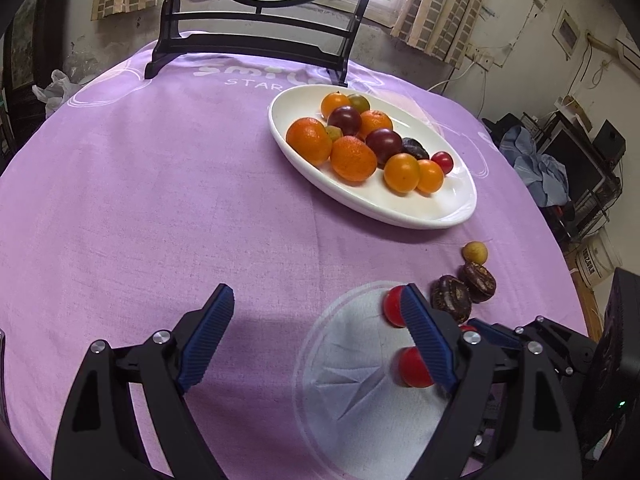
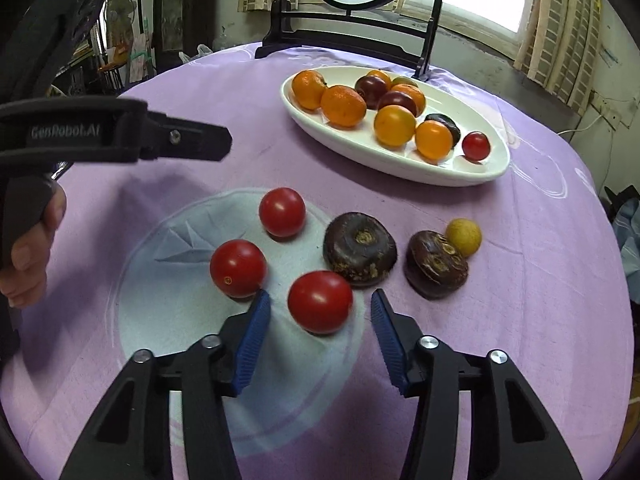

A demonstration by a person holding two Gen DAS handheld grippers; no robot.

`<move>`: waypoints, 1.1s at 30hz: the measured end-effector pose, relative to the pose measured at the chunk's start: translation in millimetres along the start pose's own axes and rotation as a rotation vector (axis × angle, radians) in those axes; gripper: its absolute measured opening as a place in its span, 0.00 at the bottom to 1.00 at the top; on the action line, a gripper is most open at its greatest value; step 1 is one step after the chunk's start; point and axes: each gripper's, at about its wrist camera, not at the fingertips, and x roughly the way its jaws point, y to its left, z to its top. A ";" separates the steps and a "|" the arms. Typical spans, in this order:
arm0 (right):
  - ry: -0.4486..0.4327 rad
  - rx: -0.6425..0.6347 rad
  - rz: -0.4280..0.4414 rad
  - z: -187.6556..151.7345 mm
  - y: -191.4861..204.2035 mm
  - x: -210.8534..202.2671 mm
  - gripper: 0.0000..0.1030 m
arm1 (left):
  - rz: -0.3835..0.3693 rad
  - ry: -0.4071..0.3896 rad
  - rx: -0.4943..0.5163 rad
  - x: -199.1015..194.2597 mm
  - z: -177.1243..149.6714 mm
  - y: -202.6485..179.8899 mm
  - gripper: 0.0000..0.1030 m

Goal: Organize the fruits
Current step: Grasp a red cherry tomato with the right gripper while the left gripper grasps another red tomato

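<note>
A white oval plate point(image 1: 440, 216) point(image 2: 400, 172) holds several oranges, dark plums and a red tomato. On the purple cloth lie three red tomatoes point(image 2: 320, 302) point(image 2: 238, 267) point(image 2: 282, 212), two dark brown water chestnuts point(image 2: 360, 254) point(image 2: 436, 264) and a small yellow fruit point(image 2: 464, 237). My right gripper point(image 2: 320, 316) is open with the nearest tomato just ahead between its fingertips, not gripped. My left gripper point(image 1: 318, 304) is open and empty over the cloth; its right finger hides part of two tomatoes point(image 1: 412, 366) point(image 1: 394, 304).
A black framed screen stand point(image 1: 248, 40) point(image 2: 348, 36) stands at the table's far edge behind the plate. The left gripper's body point(image 2: 120, 128) and the holding hand point(image 2: 32, 256) show at the left of the right wrist view. Room clutter lies beyond the table's right edge.
</note>
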 end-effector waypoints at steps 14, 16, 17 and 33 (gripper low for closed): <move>-0.057 0.141 -0.035 -5.7 -42.1 -22.8 0.30 | -0.019 0.032 0.068 2.3 -8.2 -13.7 0.81; -0.065 0.190 -0.054 -8.6 -57.4 -27.0 0.30 | -0.016 0.032 0.105 1.8 -10.6 -20.0 0.81; -0.069 0.205 -0.059 -9.7 -62.2 -28.2 0.30 | -0.012 0.032 0.118 1.7 -12.1 -22.8 0.81; -0.051 0.201 -0.075 -13.5 -66.4 -25.7 0.30 | -0.048 0.111 0.248 23.2 -42.0 -60.6 0.68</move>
